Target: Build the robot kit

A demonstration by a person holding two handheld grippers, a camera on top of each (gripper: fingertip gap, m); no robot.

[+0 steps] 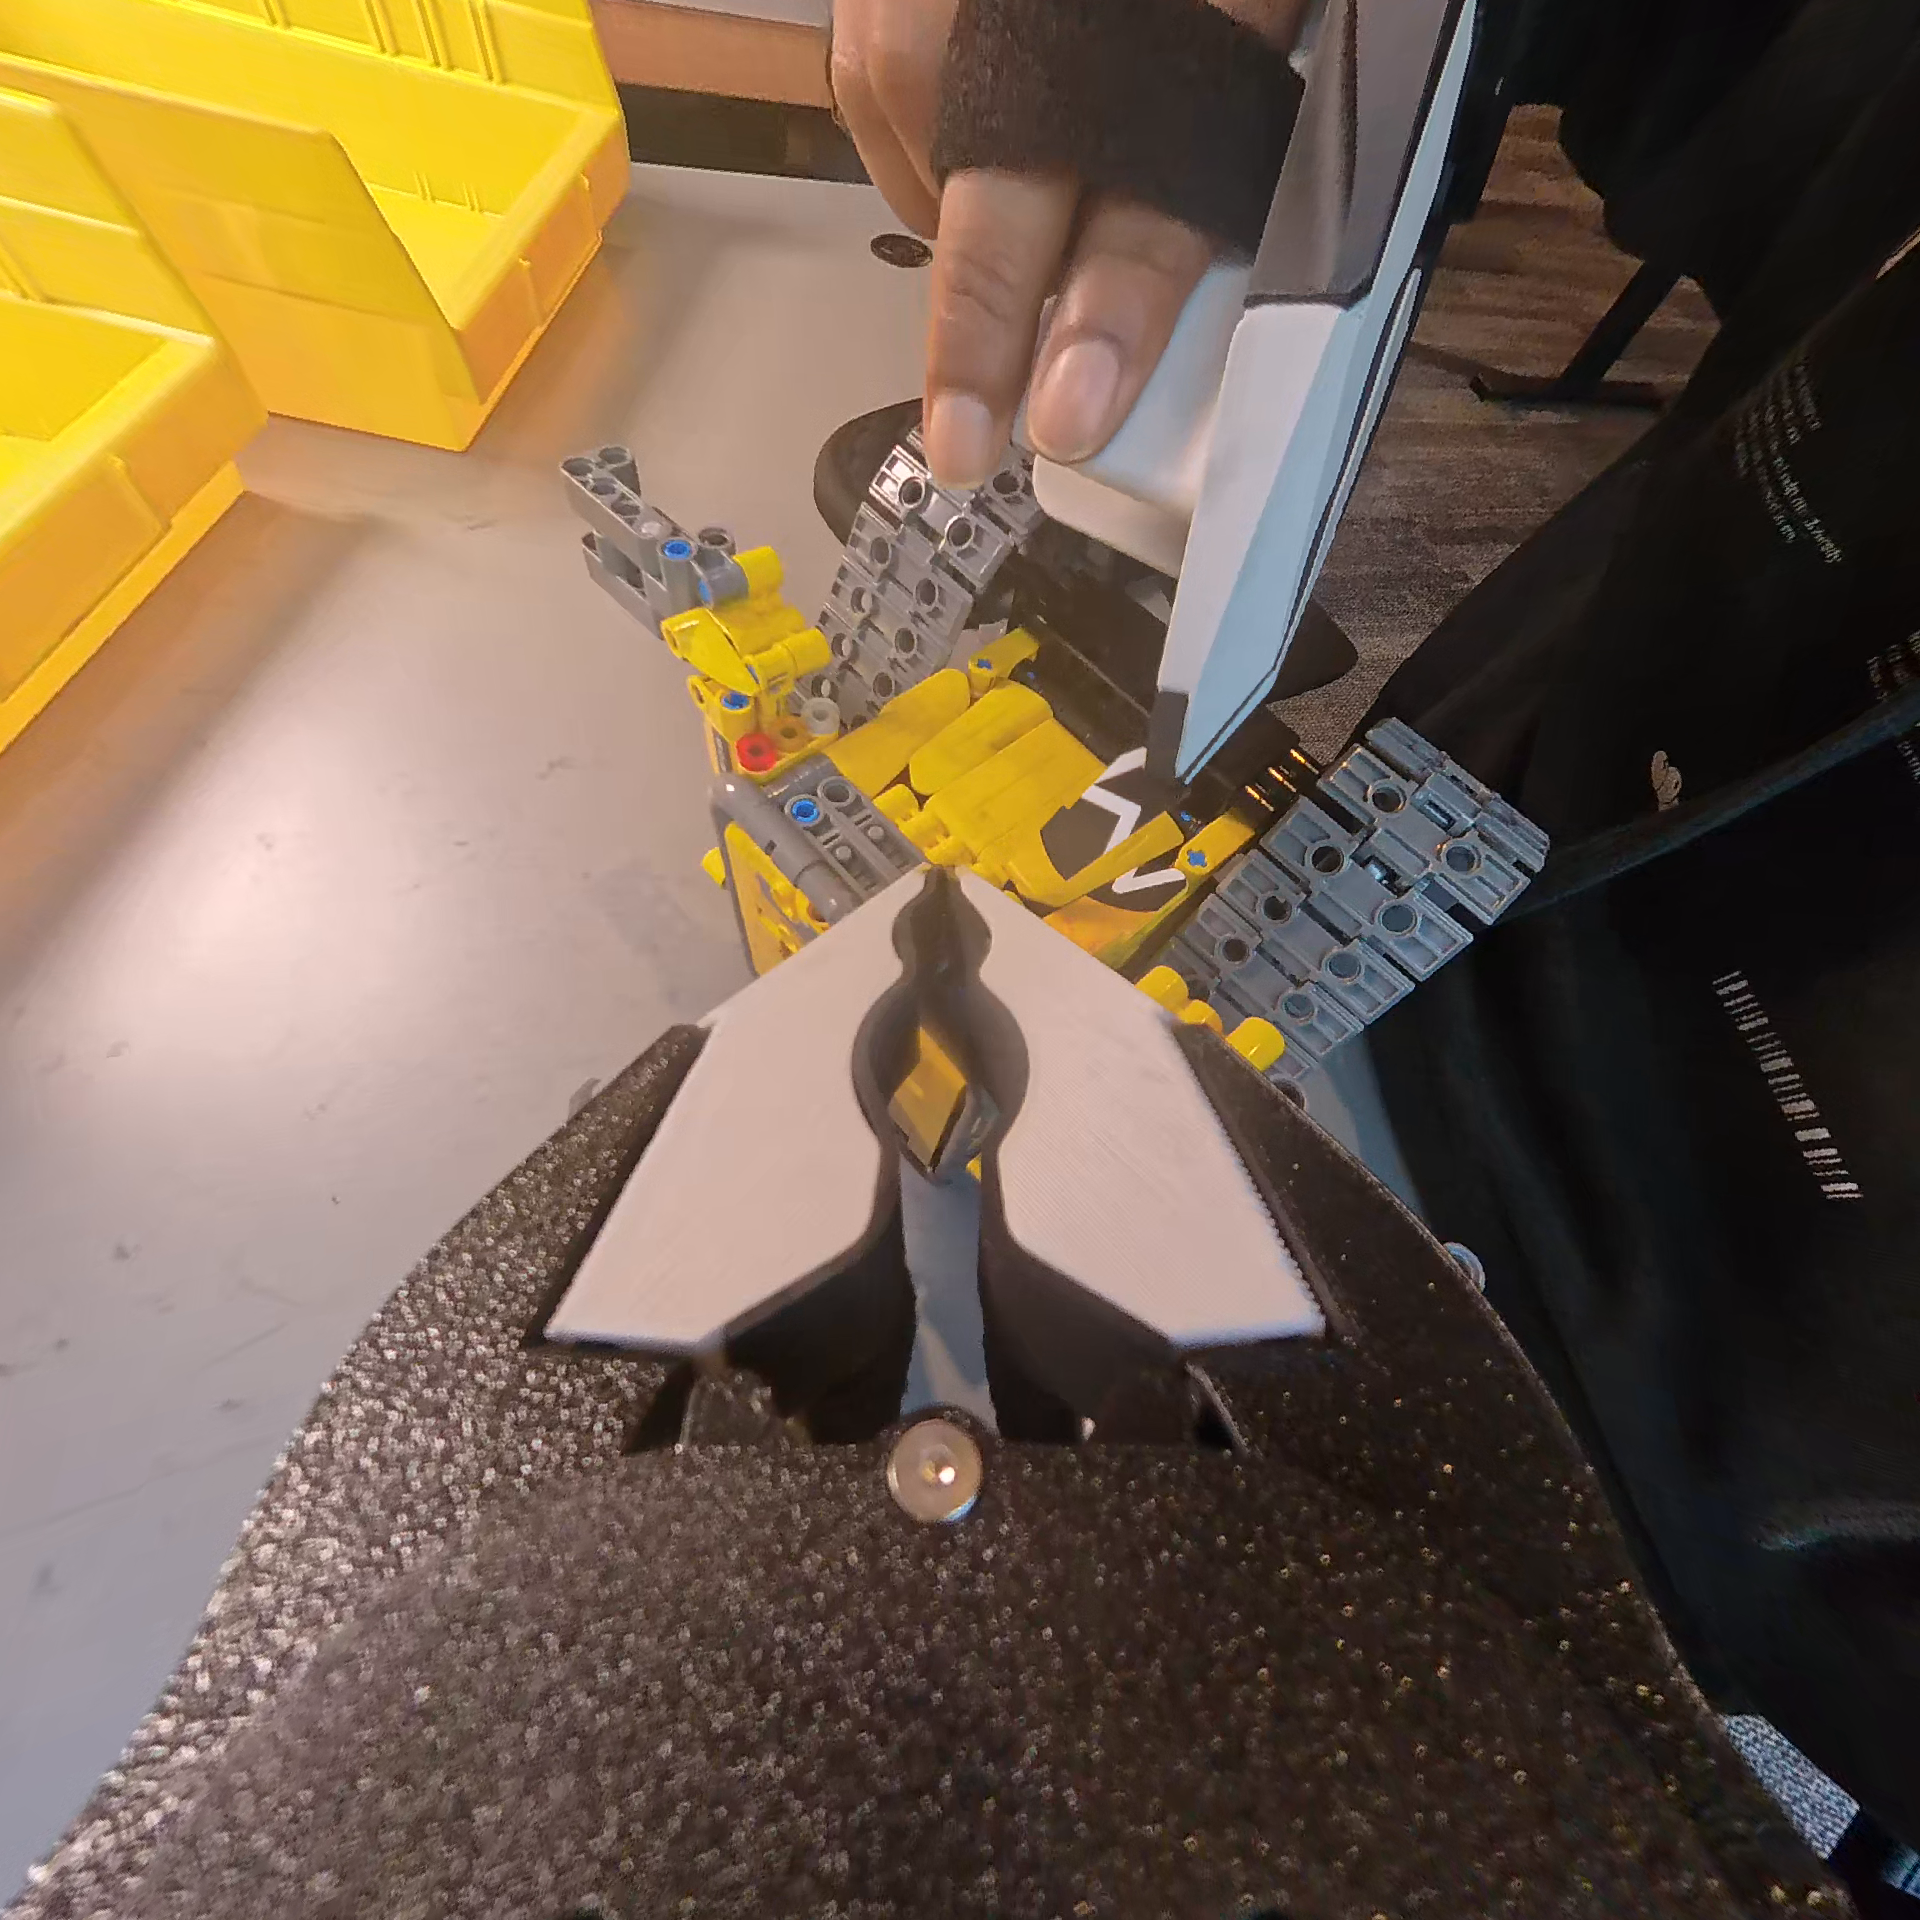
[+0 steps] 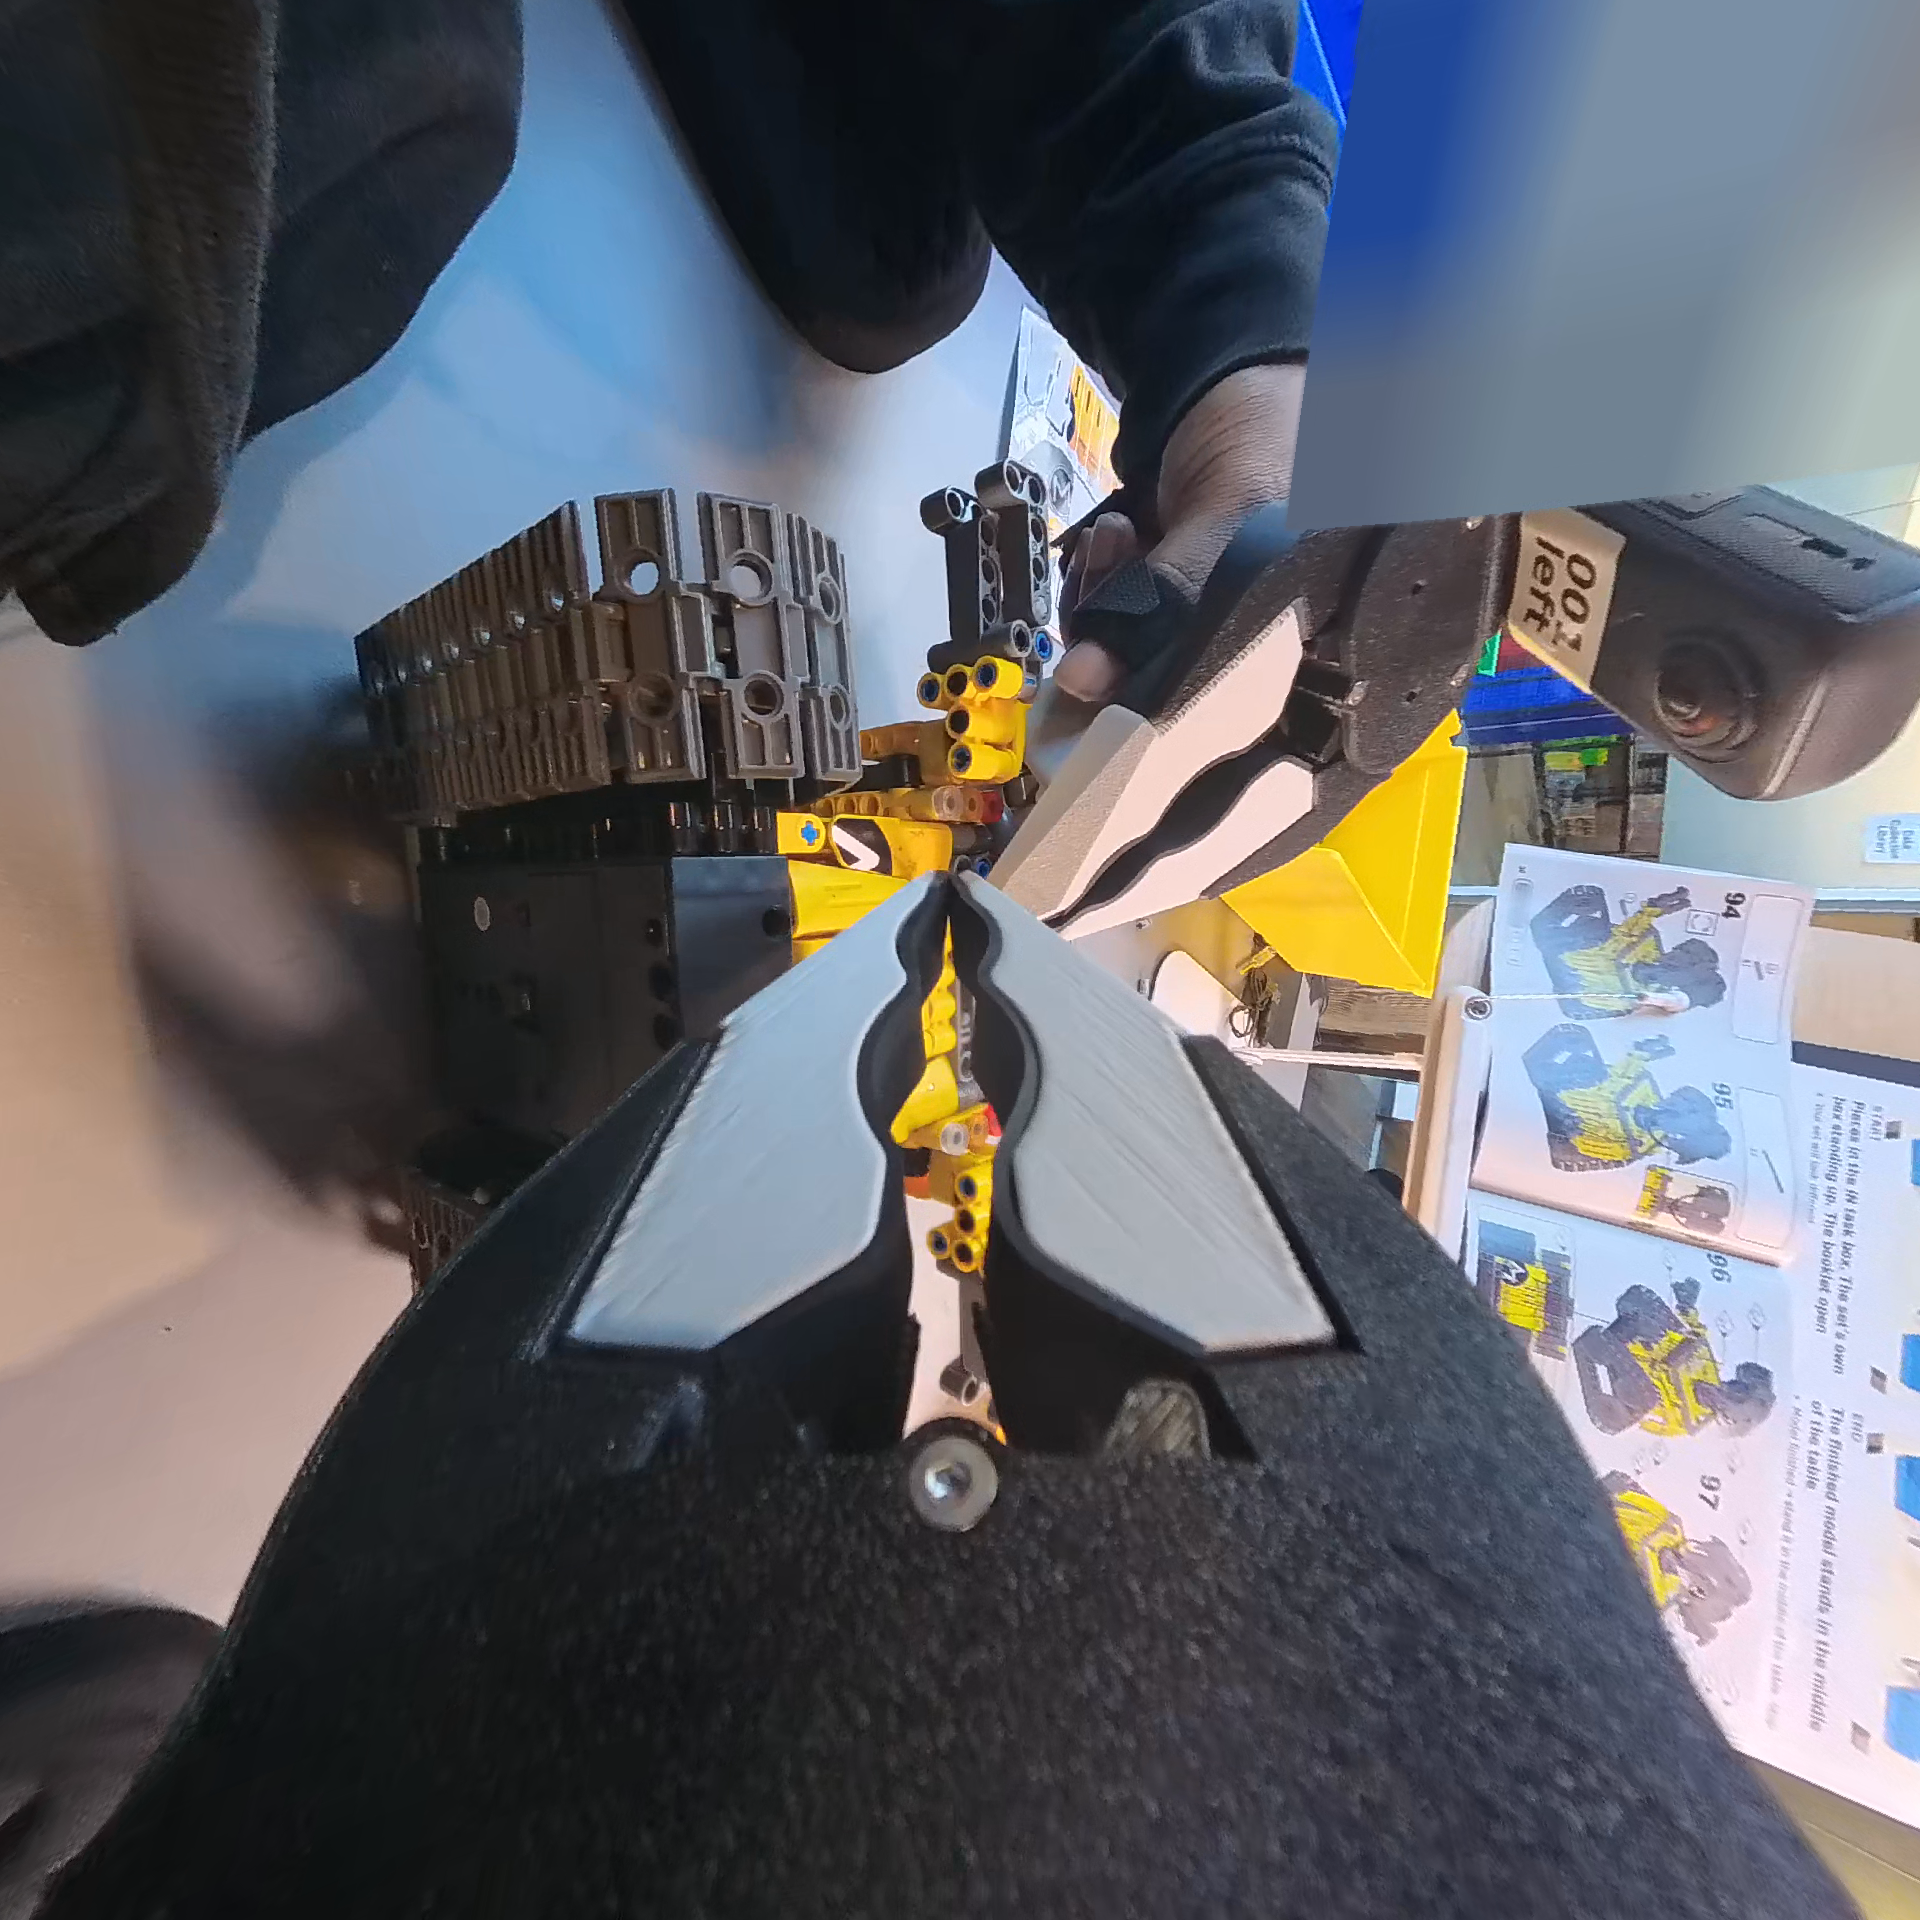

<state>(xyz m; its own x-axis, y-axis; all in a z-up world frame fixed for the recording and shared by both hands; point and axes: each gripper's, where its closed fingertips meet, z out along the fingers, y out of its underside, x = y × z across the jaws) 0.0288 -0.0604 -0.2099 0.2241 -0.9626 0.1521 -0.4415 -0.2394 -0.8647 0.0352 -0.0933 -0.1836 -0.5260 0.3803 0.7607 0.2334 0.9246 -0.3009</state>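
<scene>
Both grippers' jaws clamp the yellow brick model (image 1: 966,769) on a grey table (image 1: 312,935).

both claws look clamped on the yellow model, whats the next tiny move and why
Probably hold steady with the left claw, and only ease the right claw a little. Both look shut against the yellow body of the model, which lies tipped, tracks sideways.

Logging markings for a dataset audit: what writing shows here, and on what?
I won't copy writing; here is what bears it.
White label on the camera: short, legible.
Open instruction booklet: step numbers, small notes.
Black garment: white print, too blurred.
Small wall sign: too small.
</scene>
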